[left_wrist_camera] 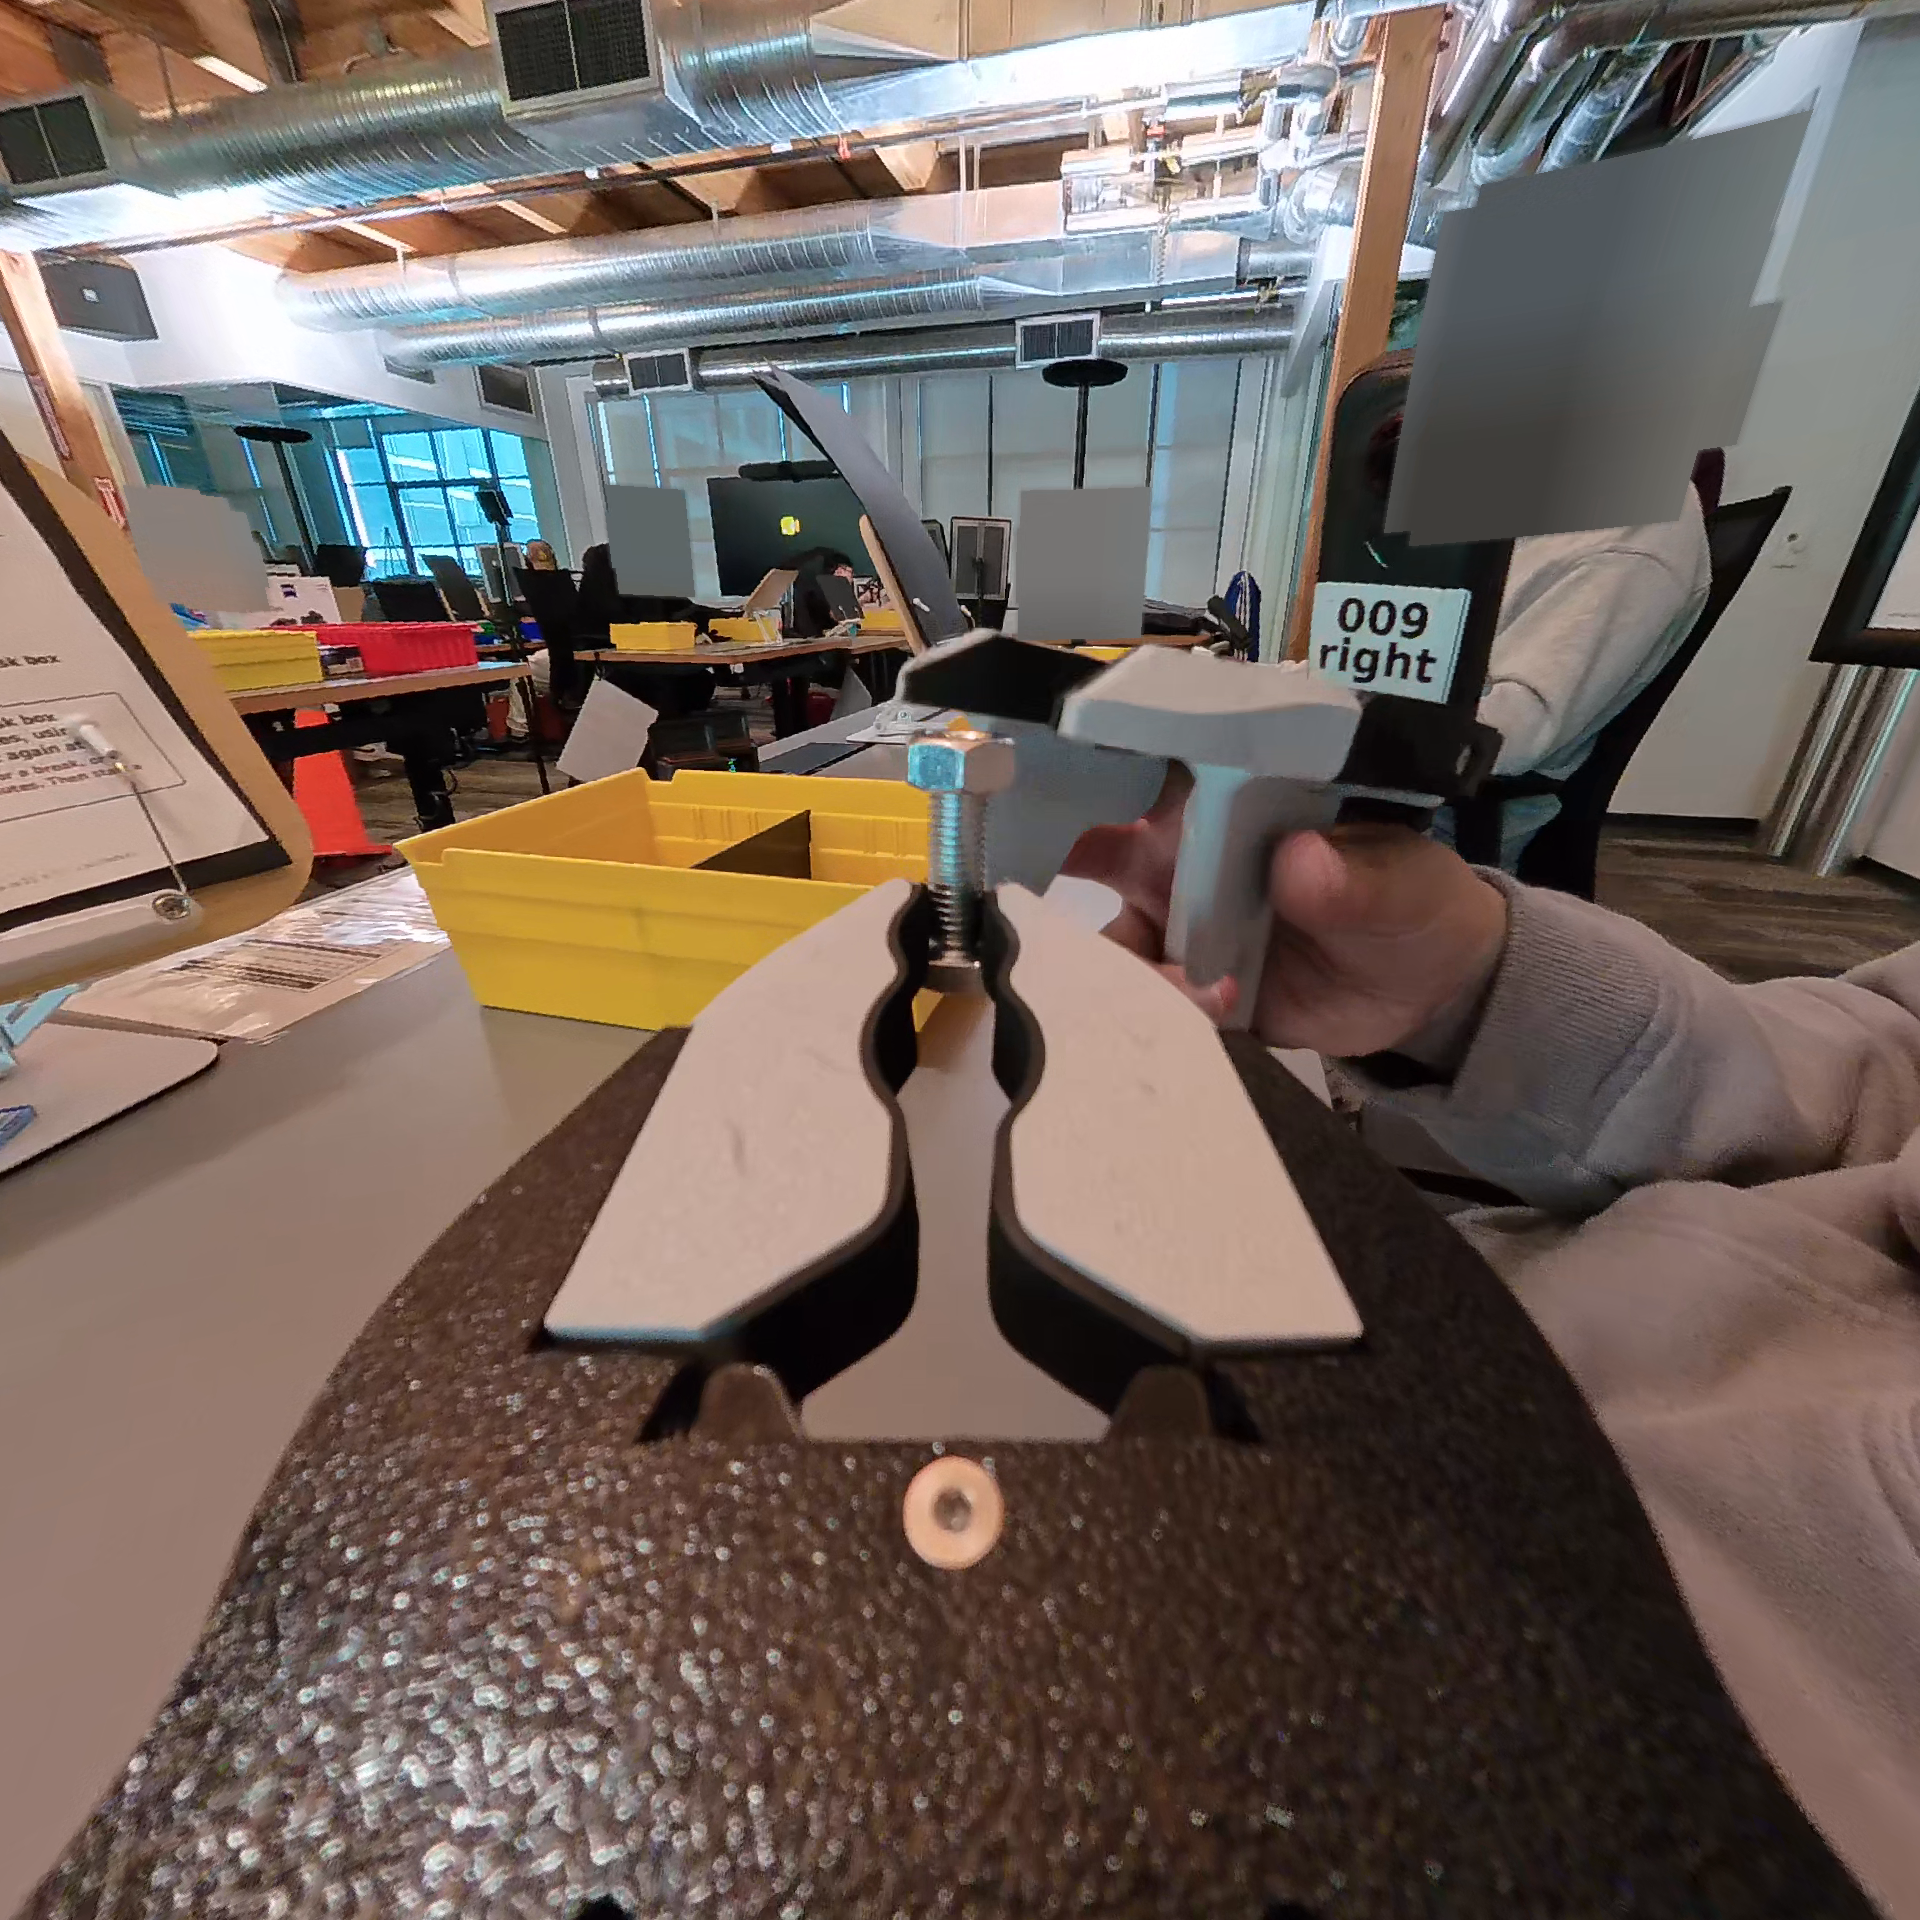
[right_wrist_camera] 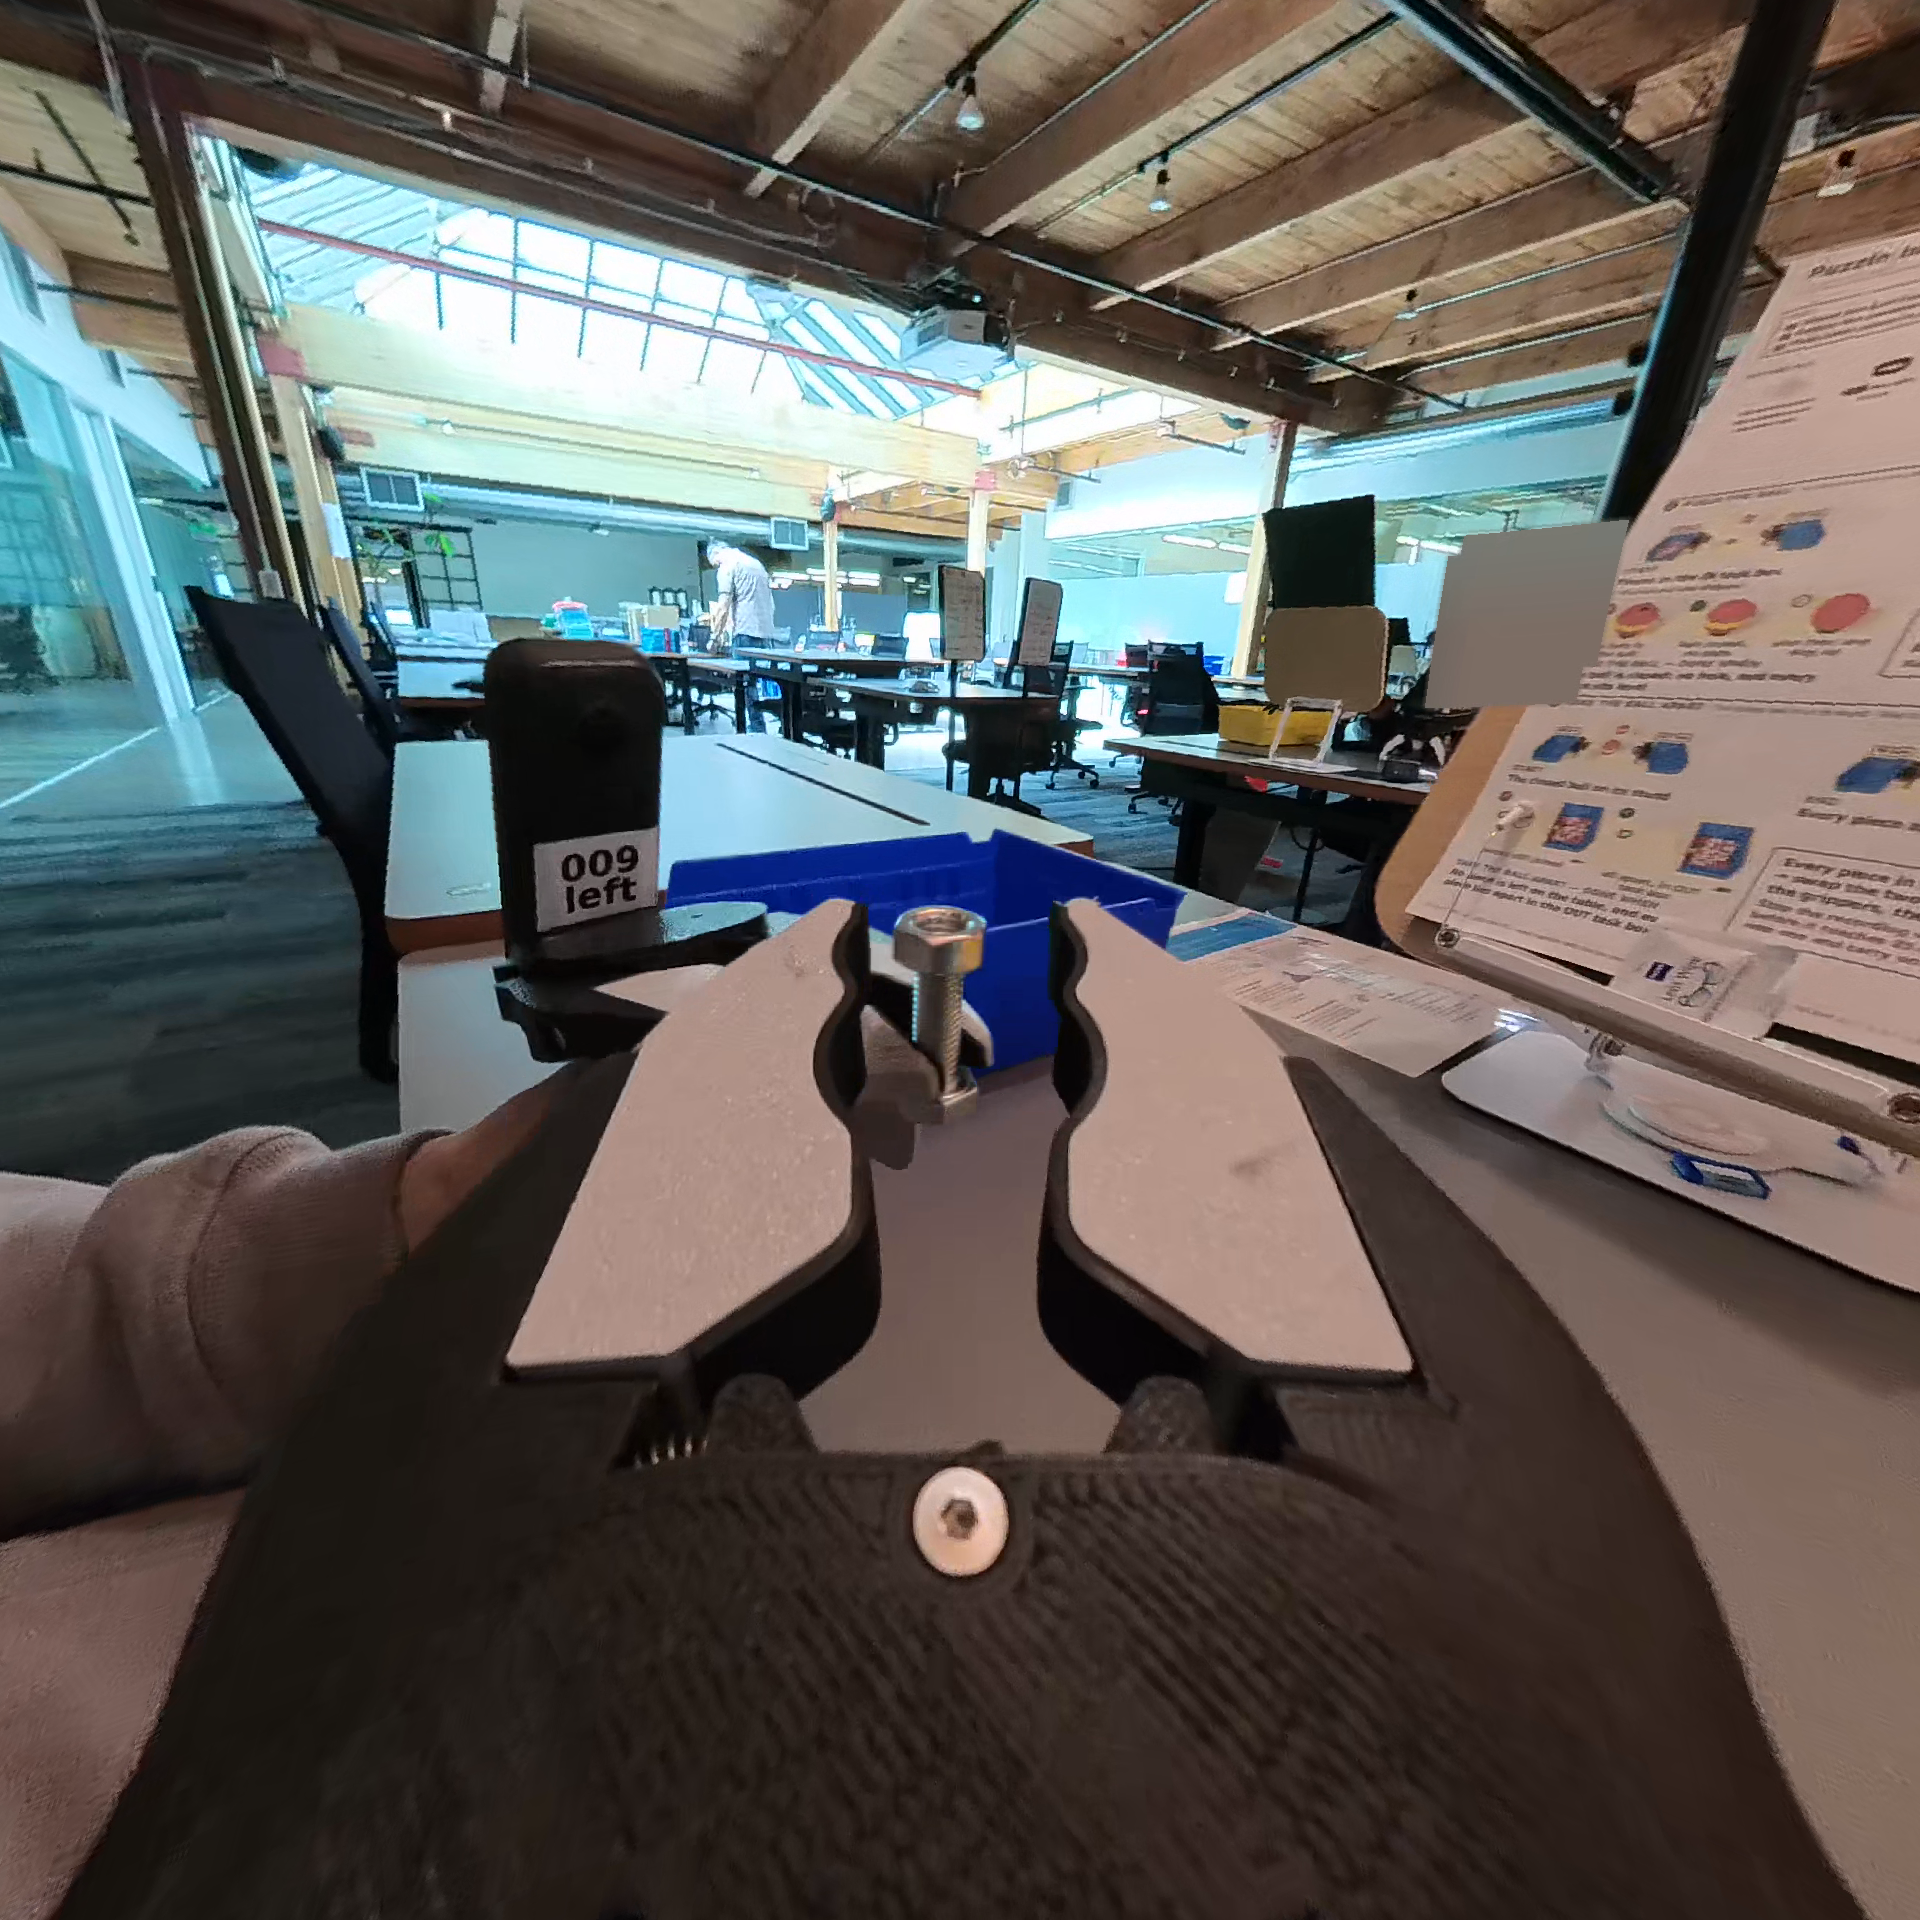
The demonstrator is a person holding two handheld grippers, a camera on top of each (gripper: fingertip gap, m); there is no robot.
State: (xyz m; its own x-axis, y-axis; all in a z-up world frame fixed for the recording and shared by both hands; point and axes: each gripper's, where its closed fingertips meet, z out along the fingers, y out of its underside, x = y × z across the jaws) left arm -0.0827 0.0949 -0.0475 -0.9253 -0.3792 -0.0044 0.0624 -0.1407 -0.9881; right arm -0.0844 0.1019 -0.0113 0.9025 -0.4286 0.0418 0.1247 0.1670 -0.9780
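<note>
A silver hex bolt (left_wrist_camera: 951,831) is pinched upright by its threaded shank in the left claw (left_wrist_camera: 954,935), above the grey desk (left_wrist_camera: 312,1143). The right claw (right_wrist_camera: 954,977) is spread on either side of the bolt's head without touching it. A yellow bin (left_wrist_camera: 582,914) is seen beyond the left claw, a blue bin (right_wrist_camera: 1081,914) beyond the right.

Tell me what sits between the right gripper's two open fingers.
In the right wrist view, a silver bolt stands upright between the right gripper's fingers, touching neither; the left gripper clamps its threaded shank.

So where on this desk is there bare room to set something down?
Bare grey table lies left of the left gripper, in front of the yellow bin. Another bare strip runs between the right gripper and the document stand. It is crowded around the upright bolt, with the blue bin just behind.
</note>
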